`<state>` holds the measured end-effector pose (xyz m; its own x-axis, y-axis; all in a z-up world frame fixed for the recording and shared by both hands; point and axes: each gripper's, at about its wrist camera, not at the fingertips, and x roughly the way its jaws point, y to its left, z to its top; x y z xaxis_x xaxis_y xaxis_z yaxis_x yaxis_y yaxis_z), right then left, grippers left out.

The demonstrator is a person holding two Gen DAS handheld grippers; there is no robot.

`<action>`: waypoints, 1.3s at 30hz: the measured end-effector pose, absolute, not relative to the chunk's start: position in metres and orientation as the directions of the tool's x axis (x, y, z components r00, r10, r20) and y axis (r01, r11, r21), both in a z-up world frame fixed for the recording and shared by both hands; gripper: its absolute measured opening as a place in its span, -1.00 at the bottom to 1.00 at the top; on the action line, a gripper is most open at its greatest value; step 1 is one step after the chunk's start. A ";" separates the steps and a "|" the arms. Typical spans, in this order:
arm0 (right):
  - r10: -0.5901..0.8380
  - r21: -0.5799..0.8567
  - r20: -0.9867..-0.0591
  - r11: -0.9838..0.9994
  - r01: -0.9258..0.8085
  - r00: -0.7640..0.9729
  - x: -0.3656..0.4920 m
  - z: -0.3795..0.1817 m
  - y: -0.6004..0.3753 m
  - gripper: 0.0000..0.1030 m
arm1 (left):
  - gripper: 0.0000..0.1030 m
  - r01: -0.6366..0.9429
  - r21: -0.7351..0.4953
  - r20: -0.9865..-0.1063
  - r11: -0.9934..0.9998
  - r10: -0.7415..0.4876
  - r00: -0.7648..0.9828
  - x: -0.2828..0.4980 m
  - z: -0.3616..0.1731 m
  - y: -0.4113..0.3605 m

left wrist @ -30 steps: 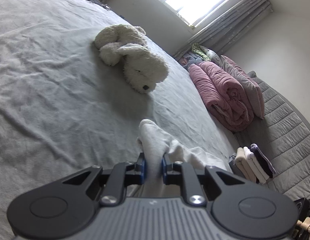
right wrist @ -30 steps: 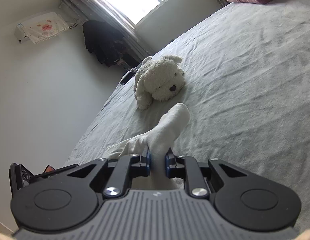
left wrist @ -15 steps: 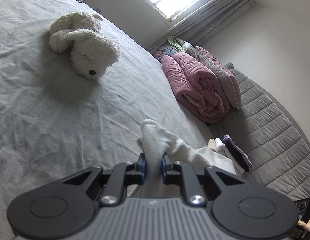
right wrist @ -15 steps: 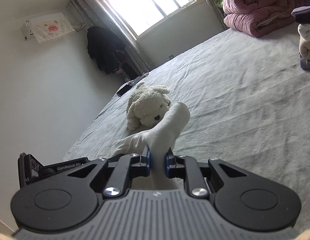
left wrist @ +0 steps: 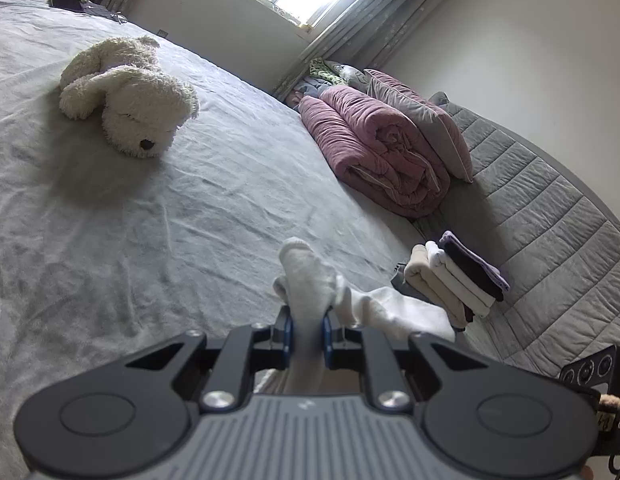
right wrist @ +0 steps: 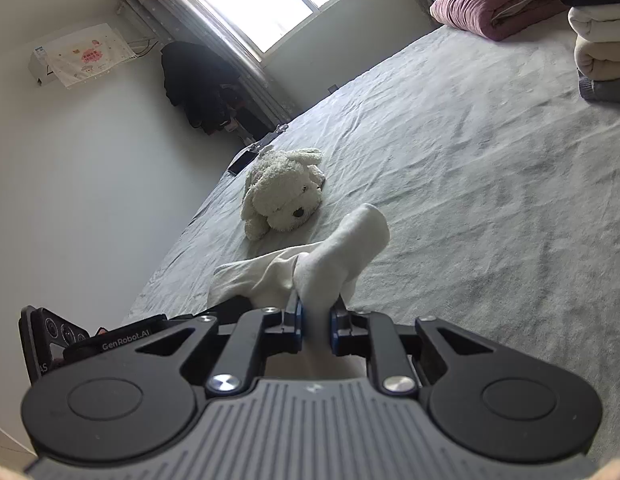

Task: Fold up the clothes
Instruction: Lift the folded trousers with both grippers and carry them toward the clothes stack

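A white garment (left wrist: 310, 276) hangs between both grippers above the grey bed (left wrist: 129, 220). My left gripper (left wrist: 306, 334) is shut on one bunched end of it, and the cloth runs off to the right. In the right wrist view, my right gripper (right wrist: 316, 326) is shut on the other bunched end of the white garment (right wrist: 346, 248), which trails left toward the left gripper's body (right wrist: 109, 344). A stack of folded clothes (left wrist: 454, 280) lies near the headboard; the same stack of folded clothes (right wrist: 602, 52) shows at the right edge of the right wrist view.
A white plush dog (left wrist: 129, 92) lies on the bed; it appears as a plush dog (right wrist: 283, 196) ahead of the right gripper too. A rolled pink quilt (left wrist: 382, 152) and a pillow (left wrist: 422, 120) rest by the padded grey headboard (left wrist: 550, 220). A phone (left wrist: 63, 0) lies at the far edge.
Both grippers have swung toward the headboard side with the garment still held; the folded stack and pink quilt have come further into view. The plush dog has not moved on the bed.
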<state>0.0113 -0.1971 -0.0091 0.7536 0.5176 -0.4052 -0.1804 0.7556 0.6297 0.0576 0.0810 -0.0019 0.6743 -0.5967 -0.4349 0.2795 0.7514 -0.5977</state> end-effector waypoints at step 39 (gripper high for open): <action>0.416 0.503 -0.212 0.822 -0.266 0.884 -0.004 0.062 -0.261 -0.68 | -0.74 0.384 -0.556 -0.302 0.738 -0.609 0.733 0.070 0.074 -0.014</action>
